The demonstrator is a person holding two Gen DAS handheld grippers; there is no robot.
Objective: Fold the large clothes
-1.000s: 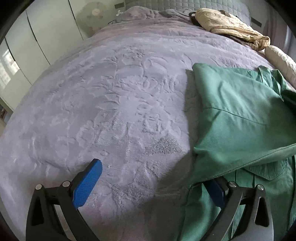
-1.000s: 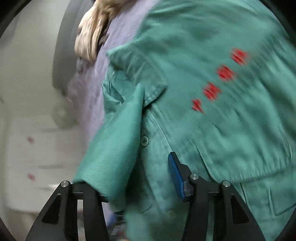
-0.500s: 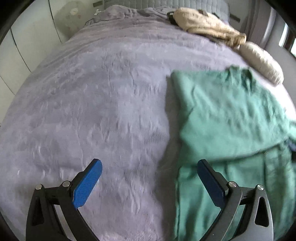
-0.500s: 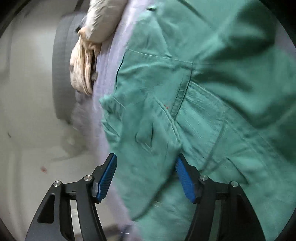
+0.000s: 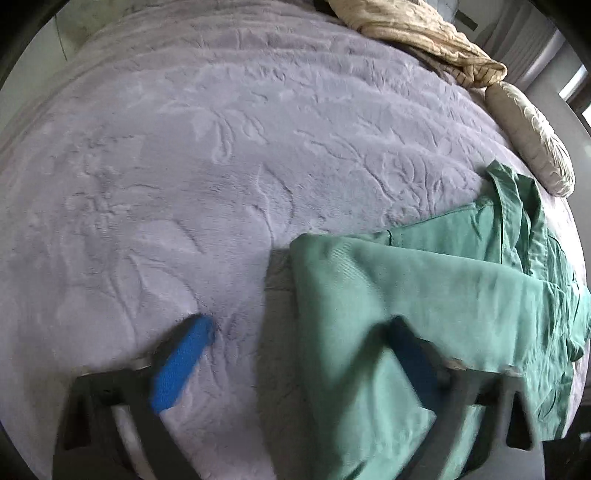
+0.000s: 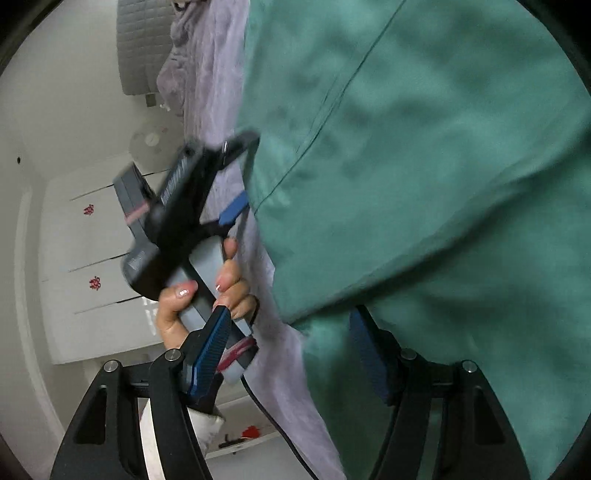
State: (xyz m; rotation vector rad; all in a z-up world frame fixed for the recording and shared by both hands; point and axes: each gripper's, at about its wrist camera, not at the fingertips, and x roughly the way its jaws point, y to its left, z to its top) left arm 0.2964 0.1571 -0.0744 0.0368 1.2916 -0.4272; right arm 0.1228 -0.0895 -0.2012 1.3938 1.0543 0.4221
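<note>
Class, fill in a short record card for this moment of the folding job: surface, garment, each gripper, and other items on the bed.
surface: lilac embossed bedspread
garment: green jacket, lying on the bedspread with one panel folded over
left gripper: jaws open, one finger over the bedspread, the other over the jacket edge
right gripper: jaws open, at the jacket's edge
other items: beige crumpled cloth and pale pillow at the far end

Green garment (image 5: 424, 295) on a lilac leaf-embossed bedspread (image 5: 221, 166) — blue pads (image 5: 181, 369) — beige blanket (image 5: 417, 33).
</note>
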